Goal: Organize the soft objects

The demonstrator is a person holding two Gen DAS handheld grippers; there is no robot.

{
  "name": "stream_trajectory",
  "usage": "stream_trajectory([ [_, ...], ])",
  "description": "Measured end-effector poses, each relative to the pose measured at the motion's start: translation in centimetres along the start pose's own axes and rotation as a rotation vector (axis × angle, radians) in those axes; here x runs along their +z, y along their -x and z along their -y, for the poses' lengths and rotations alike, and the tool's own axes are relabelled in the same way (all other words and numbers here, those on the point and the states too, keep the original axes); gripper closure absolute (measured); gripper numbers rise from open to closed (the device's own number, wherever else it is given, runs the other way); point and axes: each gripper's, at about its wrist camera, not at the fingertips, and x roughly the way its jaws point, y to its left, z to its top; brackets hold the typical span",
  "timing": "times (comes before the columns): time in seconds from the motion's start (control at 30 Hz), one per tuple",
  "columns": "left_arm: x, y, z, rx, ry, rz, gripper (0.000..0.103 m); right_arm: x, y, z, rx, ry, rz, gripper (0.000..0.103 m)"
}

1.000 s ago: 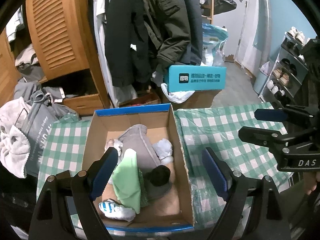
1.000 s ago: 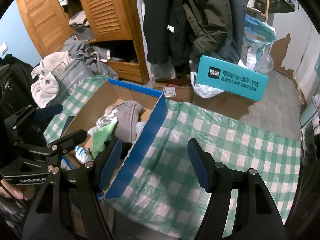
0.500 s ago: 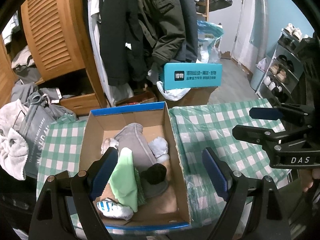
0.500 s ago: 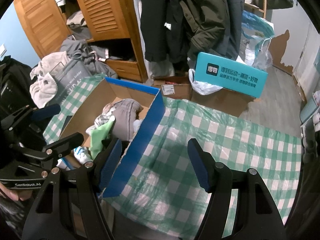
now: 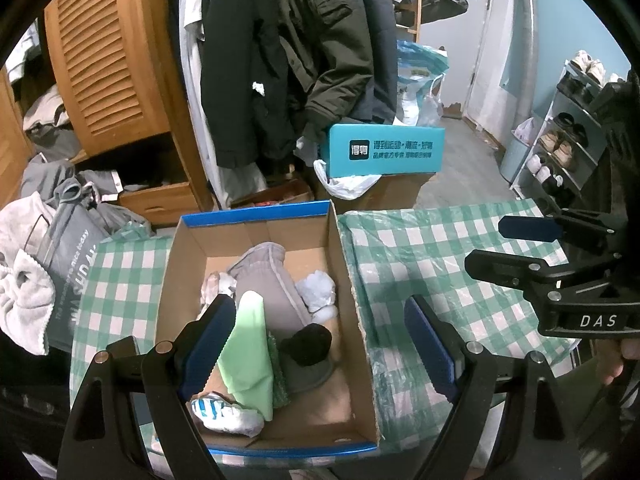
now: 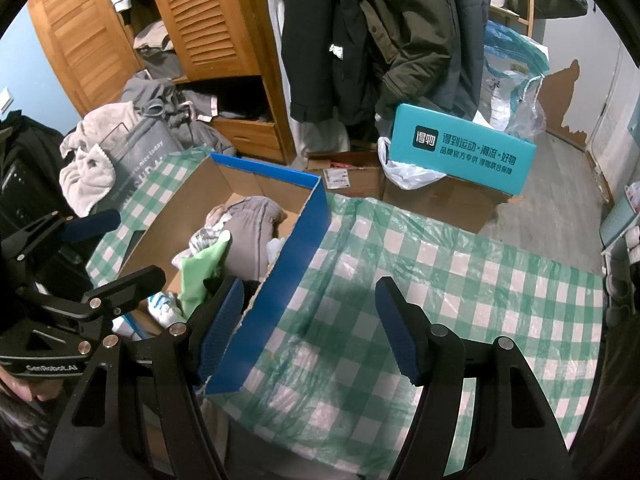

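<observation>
Soft objects [image 5: 264, 300] heaped inside cardboard box [image 5: 360, 320] on checked worktop [image 6: 460, 280]. Left hand-held gripper [image 5: 320, 344] above box, jaws apart, empty. Right hand-held gripper [image 6: 310, 328] beside box, jaws apart, empty.

A green-and-white checked cloth [image 5: 432, 264] covers the desk. The box [image 5: 352, 320] is plain brown cardboard inside with bright blue outer walls. In it lie a grey garment [image 5: 268, 284], a light green cloth [image 5: 248, 352], a black sock [image 5: 308, 344], pale blue-white socks [image 5: 318, 290] and a white sock with blue stripes [image 5: 224, 412]. Each claw is black with dark blue pads [image 6: 400, 336]. Behind stand a teal box with white lettering [image 5: 384, 150], dark coats [image 5: 280, 60] and an orange-brown slatted wardrobe [image 5: 108, 64].
</observation>
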Motion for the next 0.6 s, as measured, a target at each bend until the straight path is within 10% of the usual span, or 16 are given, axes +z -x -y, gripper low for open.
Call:
stream_trajectory([
  [0.6, -0.66, -0.37, -0.17, 0.0, 0.009, -0.023, 0.013, 0.02, 0.03, 0.07, 0.001, 0.0, -0.001, 0.035],
])
